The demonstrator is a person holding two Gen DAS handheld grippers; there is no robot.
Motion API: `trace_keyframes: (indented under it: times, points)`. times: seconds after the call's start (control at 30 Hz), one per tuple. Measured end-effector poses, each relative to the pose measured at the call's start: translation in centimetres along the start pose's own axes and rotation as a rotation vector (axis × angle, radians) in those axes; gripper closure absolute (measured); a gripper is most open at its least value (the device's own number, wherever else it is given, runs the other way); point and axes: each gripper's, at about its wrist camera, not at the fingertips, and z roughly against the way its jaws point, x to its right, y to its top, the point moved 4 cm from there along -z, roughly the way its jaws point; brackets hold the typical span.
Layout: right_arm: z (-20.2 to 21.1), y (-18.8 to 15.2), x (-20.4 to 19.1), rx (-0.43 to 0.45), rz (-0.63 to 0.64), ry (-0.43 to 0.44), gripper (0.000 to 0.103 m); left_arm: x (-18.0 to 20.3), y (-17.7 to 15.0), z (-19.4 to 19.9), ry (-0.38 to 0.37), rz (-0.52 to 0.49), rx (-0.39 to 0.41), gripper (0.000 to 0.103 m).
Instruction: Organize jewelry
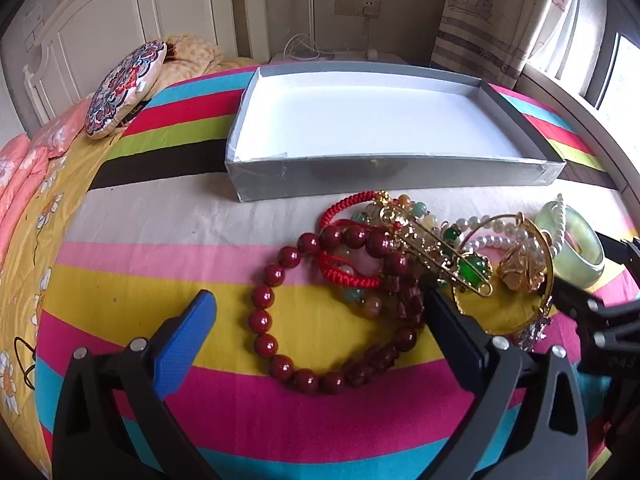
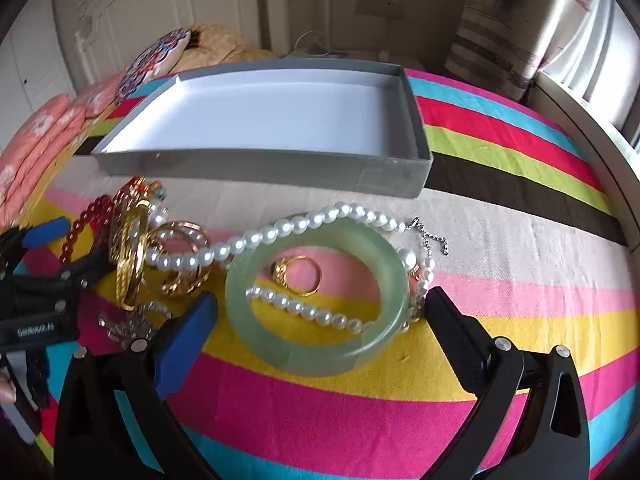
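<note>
Jade bangle [image 2: 316, 300] between right hand-held gripper [image 2: 320, 312] fingers

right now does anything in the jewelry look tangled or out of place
Yes. The pearl necklace threads through the green jade bangle, and the dark red bead bracelet lies knotted up with the red cord bracelet. The gray box holds nothing.

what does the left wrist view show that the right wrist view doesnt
Only the left wrist view shows the full loop of the dark red round-bead bracelet, the red braided cord bracelet and the gold pin with green stones.

Only the right wrist view shows the small gold ring lying inside the pale green jade bangle, and the silver clasp chain of the white pearl necklace.

Both show the shallow grey box with white lining, holding no jewelry, the bangle, the pearls and the striped bedspread. Both jaws stand open.
</note>
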Motion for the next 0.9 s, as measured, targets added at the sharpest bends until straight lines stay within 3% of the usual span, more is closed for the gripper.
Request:
trace_keyframes:
  times: [0.13,0.3,0.43,0.63,0.9]
  points:
    - [3.0,-2.1,1.1,0.057,-0.135,0.135,0.004,-0.5,-1.3,1.3,-0.017,0.005,-0.002,0.002]
    - [8.6,-4.1,-0.3,0.246,-0.147,0.155,0.004,0.2,-3.1,7.3,-0.055,0.0,0.236,0.002]
    - [12.2,-4.5,-1.5,0.371,-0.099,0.104,0.004,0.5,-4.5,10.6,-0.044,0.017,0.344,0.002]
    - [15.8,-4.7,-2.3,0.488,-0.088,0.016,0.004,1.1,-5.4,12.7,-0.003,-0.003,0.405,0.002]
    - [16.3,-5.0,-1.7,0.512,-0.11,0.015,0.004,1.3,-5.4,14.4,0.007,0.002,0.457,0.002]
